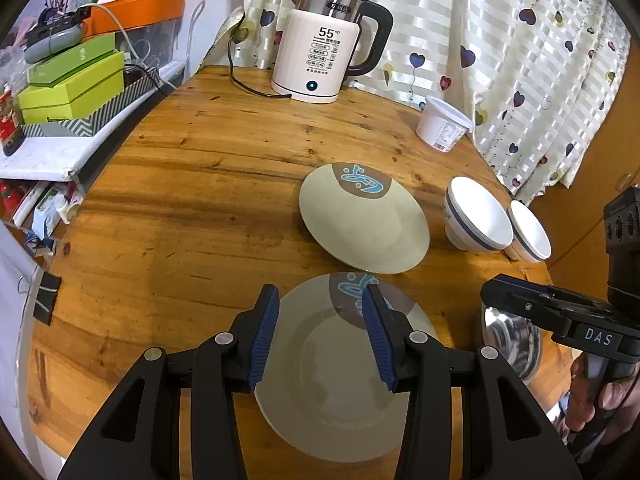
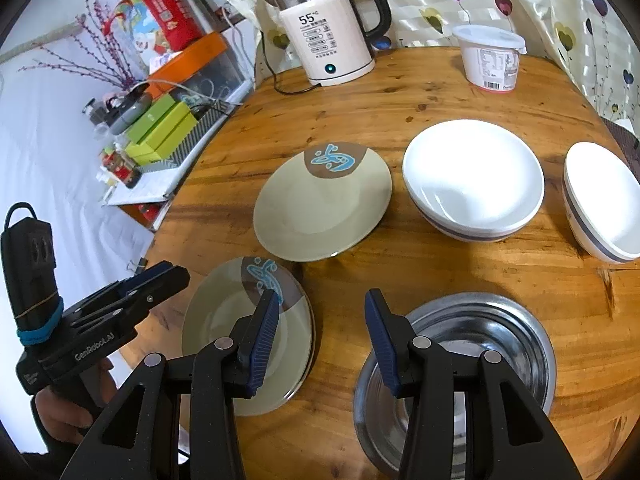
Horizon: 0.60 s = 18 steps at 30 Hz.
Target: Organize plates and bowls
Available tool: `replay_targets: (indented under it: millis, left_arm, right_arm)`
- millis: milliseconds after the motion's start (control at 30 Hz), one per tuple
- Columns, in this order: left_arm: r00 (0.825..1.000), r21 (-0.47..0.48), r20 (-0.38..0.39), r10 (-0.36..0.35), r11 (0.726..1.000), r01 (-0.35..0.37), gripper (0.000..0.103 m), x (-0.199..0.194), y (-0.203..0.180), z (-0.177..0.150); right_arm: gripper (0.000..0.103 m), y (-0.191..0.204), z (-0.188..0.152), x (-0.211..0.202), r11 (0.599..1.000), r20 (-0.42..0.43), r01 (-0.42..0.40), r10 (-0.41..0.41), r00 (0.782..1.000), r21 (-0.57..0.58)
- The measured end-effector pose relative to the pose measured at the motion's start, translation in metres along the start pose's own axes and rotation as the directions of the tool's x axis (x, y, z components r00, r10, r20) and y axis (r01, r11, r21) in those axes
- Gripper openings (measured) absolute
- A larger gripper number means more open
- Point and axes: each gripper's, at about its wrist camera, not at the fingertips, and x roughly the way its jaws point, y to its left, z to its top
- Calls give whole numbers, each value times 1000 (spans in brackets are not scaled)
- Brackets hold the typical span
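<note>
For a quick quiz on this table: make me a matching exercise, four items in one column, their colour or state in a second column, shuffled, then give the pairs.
Column one:
1. near plate
2. metal bowl
3. kettle
4. tub

Column two:
A. white, lidded, printed label, at the far edge by the curtain
B. shiny steel, empty, below the right gripper
C. cream body, black handle, display reading 55
D. beige with a brown patch and blue motif, below the left gripper

Pairs: 1-D, 2-B, 3-C, 4-A
</note>
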Motion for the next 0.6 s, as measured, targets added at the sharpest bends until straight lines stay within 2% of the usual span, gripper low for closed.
replay_targets:
  millis: [600]
  left_arm:
    - [999,16,-39,-15,1000,16,44,32,5,30]
  right_arm:
    - [44,-9,23,27,998,-26,28,-26,999,64]
